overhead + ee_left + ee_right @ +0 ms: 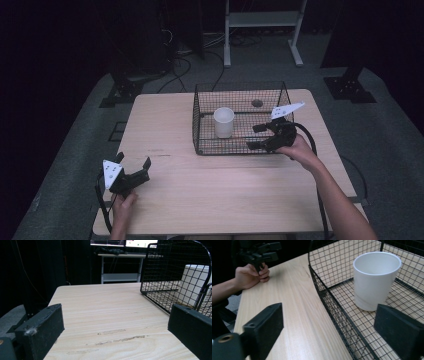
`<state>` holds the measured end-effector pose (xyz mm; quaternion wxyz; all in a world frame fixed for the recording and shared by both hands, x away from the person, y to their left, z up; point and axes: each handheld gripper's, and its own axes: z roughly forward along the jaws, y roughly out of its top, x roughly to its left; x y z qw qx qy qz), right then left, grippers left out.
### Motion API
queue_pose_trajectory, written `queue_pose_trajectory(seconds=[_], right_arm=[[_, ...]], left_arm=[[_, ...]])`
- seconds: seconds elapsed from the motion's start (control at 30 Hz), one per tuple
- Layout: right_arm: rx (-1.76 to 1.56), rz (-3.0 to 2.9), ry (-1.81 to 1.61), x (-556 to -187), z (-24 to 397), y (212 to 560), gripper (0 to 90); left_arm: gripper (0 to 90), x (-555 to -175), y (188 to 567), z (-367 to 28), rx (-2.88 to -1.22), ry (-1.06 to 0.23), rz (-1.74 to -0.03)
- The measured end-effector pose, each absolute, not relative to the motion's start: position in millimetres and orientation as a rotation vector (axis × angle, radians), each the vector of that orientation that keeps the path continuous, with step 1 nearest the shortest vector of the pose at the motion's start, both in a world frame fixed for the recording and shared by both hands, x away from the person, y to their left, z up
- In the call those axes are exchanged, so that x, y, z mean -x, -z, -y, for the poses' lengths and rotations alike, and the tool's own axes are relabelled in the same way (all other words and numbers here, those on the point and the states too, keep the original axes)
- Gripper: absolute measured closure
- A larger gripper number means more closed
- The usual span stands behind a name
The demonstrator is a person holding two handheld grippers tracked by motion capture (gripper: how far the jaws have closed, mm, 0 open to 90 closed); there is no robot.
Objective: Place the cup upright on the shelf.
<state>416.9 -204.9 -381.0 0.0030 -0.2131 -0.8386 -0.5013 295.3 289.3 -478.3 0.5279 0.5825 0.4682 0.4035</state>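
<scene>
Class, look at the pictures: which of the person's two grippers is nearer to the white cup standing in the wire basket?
The right. The right gripper hangs at the wire basket, close beside the white cup; the left gripper sits far off near the table's front-left corner.

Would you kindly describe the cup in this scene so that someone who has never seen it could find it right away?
Start at the light wooden table and find the black wire basket on its far right part. The white cup stands upright inside that basket, open end up, just beyond the open right gripper. It is the single pale, solid thing among dark mesh and black tools.

Worktop (165, 130) pale wood, matt, scuffed in spots. Basket (240, 90) black metal wire mesh. Cup (223, 121) white, smooth, faint sheen.
</scene>
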Motion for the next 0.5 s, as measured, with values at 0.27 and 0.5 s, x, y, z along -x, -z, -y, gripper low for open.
queue_pose_trajectory(seconds=[0.27, 0.5], right_arm=[[0.680, 2.627, 1.561, -406.9, 213.0, 390.0, 12.8], [0.688, 2.616, 1.556, -398.4, 224.0, 395.1, 12.8]], left_arm=[[0.0, -295.2, 478.3, -288.9, -1.393, -0.967, -1.120], [0.0, -295.2, 478.4, -288.7, -1.395, -0.969, -1.118]])
